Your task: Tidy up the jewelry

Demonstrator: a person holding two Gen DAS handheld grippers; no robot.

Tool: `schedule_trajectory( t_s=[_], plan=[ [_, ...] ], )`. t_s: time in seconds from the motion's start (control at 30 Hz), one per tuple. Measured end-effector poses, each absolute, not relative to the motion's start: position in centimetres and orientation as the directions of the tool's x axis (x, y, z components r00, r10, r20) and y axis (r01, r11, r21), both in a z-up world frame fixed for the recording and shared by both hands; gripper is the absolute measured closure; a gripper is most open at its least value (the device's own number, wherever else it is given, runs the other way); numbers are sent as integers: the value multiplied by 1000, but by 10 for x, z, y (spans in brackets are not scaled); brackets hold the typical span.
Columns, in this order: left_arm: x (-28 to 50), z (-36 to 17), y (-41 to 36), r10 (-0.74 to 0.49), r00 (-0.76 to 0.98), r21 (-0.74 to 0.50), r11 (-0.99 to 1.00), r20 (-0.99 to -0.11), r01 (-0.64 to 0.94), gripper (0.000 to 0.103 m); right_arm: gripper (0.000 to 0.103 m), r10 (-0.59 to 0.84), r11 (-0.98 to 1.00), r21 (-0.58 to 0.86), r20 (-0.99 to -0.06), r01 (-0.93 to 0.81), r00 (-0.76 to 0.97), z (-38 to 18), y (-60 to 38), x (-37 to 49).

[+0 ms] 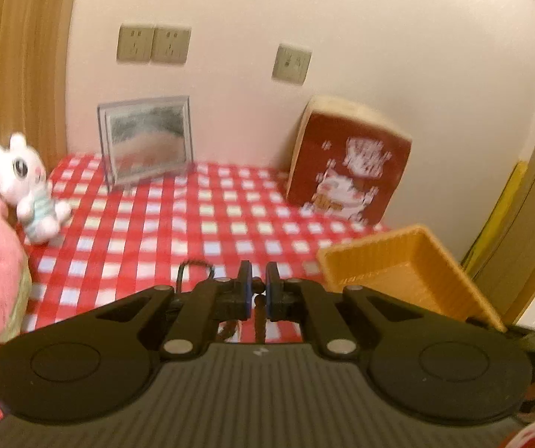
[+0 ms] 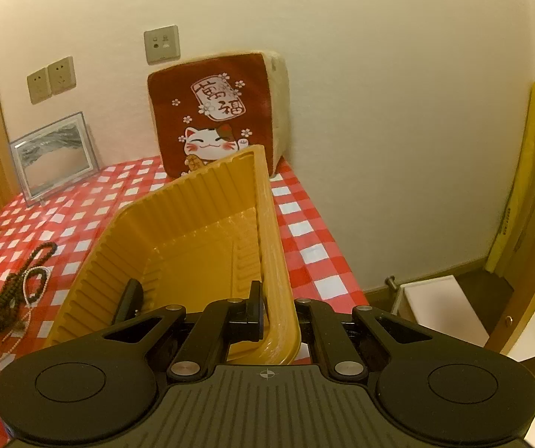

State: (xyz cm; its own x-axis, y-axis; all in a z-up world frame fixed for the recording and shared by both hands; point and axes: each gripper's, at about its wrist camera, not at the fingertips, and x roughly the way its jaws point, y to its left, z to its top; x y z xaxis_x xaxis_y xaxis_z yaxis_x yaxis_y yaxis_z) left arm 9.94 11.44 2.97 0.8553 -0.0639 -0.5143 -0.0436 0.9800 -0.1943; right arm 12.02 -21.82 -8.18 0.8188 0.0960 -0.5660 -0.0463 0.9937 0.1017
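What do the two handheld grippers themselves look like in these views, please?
Both look alike. The left gripper and right gripper each have a grey ribbed body, two round black discs, black linkage arms with silver pivot pins, and flat black fingers with dark blue pads. Each body carries a small white mark. No sleeves or cables show.

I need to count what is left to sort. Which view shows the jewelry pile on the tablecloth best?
The right wrist view: the jewelry pile lies sharp on the checked cloth, left of the yellow tray. The left wrist view is blurred and shows only a dark loop past its gripper.
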Motion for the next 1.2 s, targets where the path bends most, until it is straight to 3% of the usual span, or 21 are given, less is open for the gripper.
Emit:
schedule_trajectory(
  t_s=[0.13,0.33,0.5,0.67,0.93,1.2],
  plan=[
    [95,51,114,-72,879,-203,979,-472,-29,103,98,96,994,101,-566,-47,819,-82,-218,120],
    [90,73,110,-84,905,-203,979,-417,-2,103,98,97,994,102,-565,-47,819,-82,-218,120],
    [97,59,111,-66,867,-196,980,-493,-37,101,98,99,994,102,-563,-49,821,-81,-217,118],
    [100,15,113,-29,794,-150,986,-607,-78,83,98,98,994,102,-563,-49,821,-81,-217,118],
    [99,-82,130,34,628,-71,988,-778,-141,83,98,96,994,100,-565,-48,819,-80,-217,118],
    [112,-124,137,42,550,0,997,-834,-77,83,98,94,994,98,-566,-47,819,-79,-216,118]
  ],
)
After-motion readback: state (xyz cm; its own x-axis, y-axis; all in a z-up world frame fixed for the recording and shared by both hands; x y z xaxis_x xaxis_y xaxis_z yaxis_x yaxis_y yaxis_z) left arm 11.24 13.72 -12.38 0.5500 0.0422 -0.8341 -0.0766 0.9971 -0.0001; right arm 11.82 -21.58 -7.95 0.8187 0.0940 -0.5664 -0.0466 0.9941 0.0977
